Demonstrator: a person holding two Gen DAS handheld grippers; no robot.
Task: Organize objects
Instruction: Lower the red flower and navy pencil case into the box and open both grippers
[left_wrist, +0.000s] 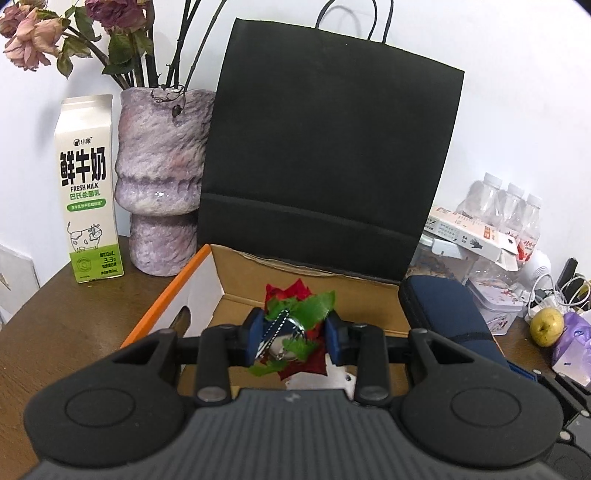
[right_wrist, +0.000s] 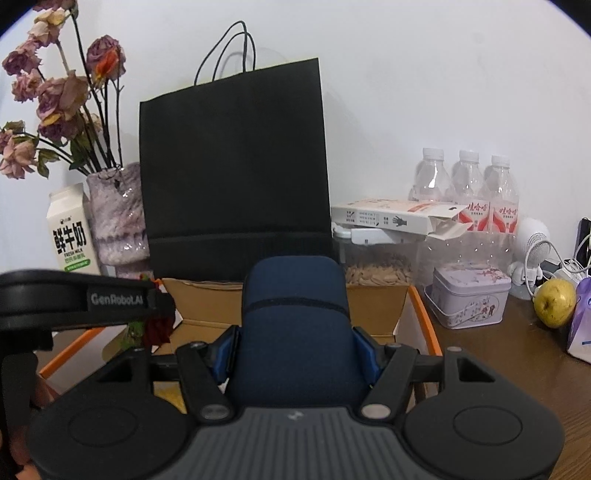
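Right under the lens of each camera we saw the black body of our own tool, and past it the blue pads. Our left gripper (left_wrist: 293, 338) pinched a small bunch: a red cloth rose with green leaves (left_wrist: 295, 306) and a shiny silver bell (left_wrist: 286, 341) among them. The pads pressed on it from both sides. Our right gripper (right_wrist: 297, 349) squeezed a dark blue zip case (right_wrist: 295, 325), which filled the middle of that view and kept the jaws wide apart.

Both things hung over the open cardboard box (left_wrist: 255, 273) in the lower middle of each picture. The box had an orange edge (left_wrist: 168, 291) on its left flap. Behind it stood a tall black paper bag (left_wrist: 325, 162). At the left stood a milk carton (left_wrist: 88, 192) and a purple vase (left_wrist: 162, 177) with dry roses. At the right we saw a flowery tin (right_wrist: 467, 301), water bottles (right_wrist: 465, 184) and a yellow-green apple (right_wrist: 556, 302) on the brown table (right_wrist: 498, 354).

We think the step was to put both things down in the box. To do it well, we should go down slowly and keep the two tools apart, since the case sat just beside the rose. We should let go only when each thing rests on the box floor, so the bell does not roll and the rose does not get squashed. We could not see what else lay in the box.
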